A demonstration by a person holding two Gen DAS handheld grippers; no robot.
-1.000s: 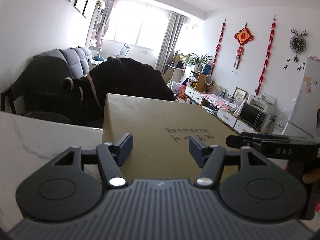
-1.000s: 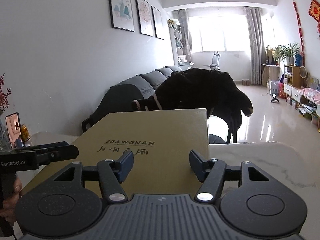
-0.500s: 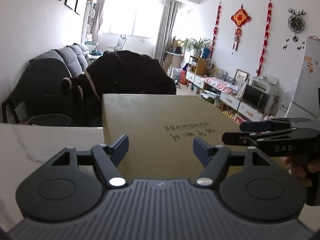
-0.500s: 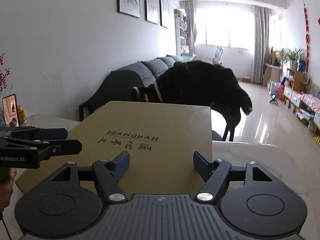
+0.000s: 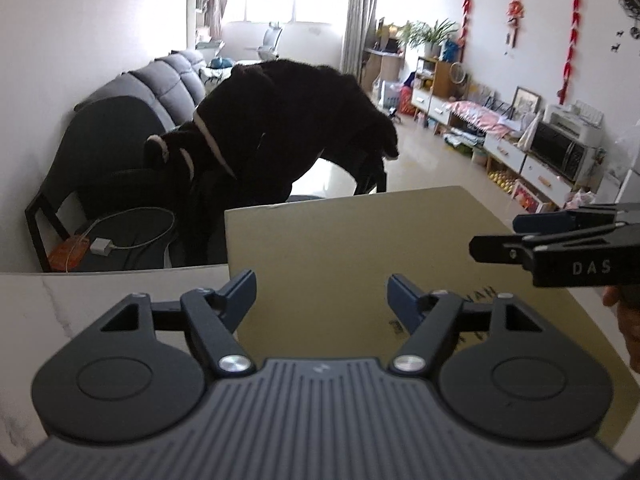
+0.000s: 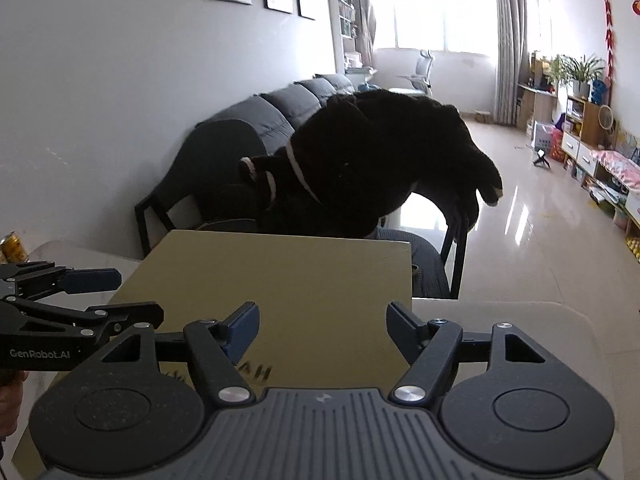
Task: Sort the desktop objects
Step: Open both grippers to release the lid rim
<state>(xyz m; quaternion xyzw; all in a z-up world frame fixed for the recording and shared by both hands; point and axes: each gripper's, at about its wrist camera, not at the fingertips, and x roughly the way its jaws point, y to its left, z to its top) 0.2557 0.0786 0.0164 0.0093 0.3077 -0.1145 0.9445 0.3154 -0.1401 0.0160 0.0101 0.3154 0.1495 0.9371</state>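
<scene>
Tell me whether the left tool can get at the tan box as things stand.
Probably yes: the left tool is open right over the tan box, nothing between them. The right tool hovers alongside, clear.

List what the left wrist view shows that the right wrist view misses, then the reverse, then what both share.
Only the left wrist view: a white charger and cable on a chair seat, and a microwave on the far cabinet. Only the right wrist view: a yellow can at the left edge. Both show the tan box on the white table, the black coat behind it, and both tools, left tool and right tool, open over the box.
</scene>
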